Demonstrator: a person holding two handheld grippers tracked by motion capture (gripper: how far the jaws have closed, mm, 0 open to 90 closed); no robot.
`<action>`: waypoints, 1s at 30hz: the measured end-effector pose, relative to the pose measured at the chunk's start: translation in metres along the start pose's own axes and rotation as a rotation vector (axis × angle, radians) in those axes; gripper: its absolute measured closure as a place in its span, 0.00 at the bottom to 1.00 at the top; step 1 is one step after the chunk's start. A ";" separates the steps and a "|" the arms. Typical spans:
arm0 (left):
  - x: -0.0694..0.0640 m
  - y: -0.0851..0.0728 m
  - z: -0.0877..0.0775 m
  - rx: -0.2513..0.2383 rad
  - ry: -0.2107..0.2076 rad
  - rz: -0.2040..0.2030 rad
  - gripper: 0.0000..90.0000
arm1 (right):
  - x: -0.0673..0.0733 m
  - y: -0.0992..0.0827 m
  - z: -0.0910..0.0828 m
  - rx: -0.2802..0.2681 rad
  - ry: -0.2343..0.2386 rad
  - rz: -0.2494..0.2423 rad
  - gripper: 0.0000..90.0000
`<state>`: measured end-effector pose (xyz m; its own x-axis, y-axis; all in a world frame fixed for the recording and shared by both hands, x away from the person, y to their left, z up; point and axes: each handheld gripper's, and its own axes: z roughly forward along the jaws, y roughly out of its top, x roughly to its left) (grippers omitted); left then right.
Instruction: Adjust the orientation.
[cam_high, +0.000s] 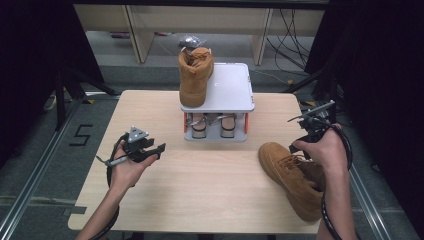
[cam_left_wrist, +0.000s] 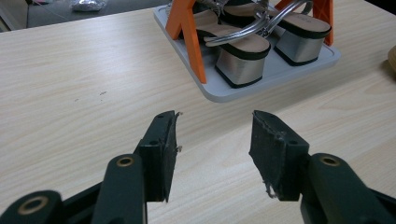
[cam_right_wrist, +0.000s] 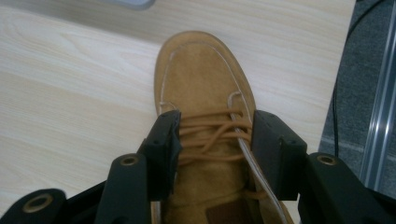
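At the lower left of the high view the left gripper (cam_high: 150, 148) hovers over bare counter (cam_high: 210, 175) with its fingers (cam_left_wrist: 161, 149) spread wide and nothing between them. Being idle, it can't steady anything if the other side slips.

In the upper middle stands a two-tier rack (cam_high: 235, 87): a flat grey top plate with rounded corners on orange uprights. One tan boot (cam_high: 195, 75) sits upright along its left edge. Below, a pair of heeled sandals (cam_left_wrist: 243, 51) with brushed-metal block heels and shiny straps crowds the lower shelf. The free space on top is to the right of the boot, so a careless approach could knock the boot off the near edge.

At the lower right lies the second tan boot (cam_high: 292, 177) on the counter, toe toward the rack. In the right gripper view the right gripper (cam_right_wrist: 215, 135) straddles its laced throat, fingers (cam_right_wrist: 163, 140) apart on either side of the laces; whether the pads already press the suede I cannot tell. The upper is soft, napped suede with round cord laces and a collapsible collar. A grip there may crush the throat or catch only laces, and the heavy rubber-soled heel would likely swing down and twist out. The boot also lies close to the counter's right edge, so a nudge could push it off.
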<state>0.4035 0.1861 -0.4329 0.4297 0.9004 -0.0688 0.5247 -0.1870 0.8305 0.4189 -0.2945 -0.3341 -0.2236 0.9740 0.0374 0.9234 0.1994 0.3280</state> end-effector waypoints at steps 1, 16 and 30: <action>0.000 0.000 0.000 0.001 0.000 0.001 0.56 | -0.001 -0.001 0.000 0.006 -0.001 0.002 0.59; -0.003 -0.002 0.002 0.006 -0.009 0.005 0.55 | -0.025 -0.014 0.009 0.064 -0.060 0.045 0.59; -0.004 -0.003 0.002 -0.007 -0.020 -0.009 0.54 | -0.029 -0.020 0.025 0.122 -0.066 0.121 0.61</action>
<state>0.4022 0.1821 -0.4361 0.4398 0.8938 -0.0874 0.5236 -0.1762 0.8336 0.4148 -0.3236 -0.3649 -0.0911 0.9958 0.0064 0.9743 0.0878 0.2076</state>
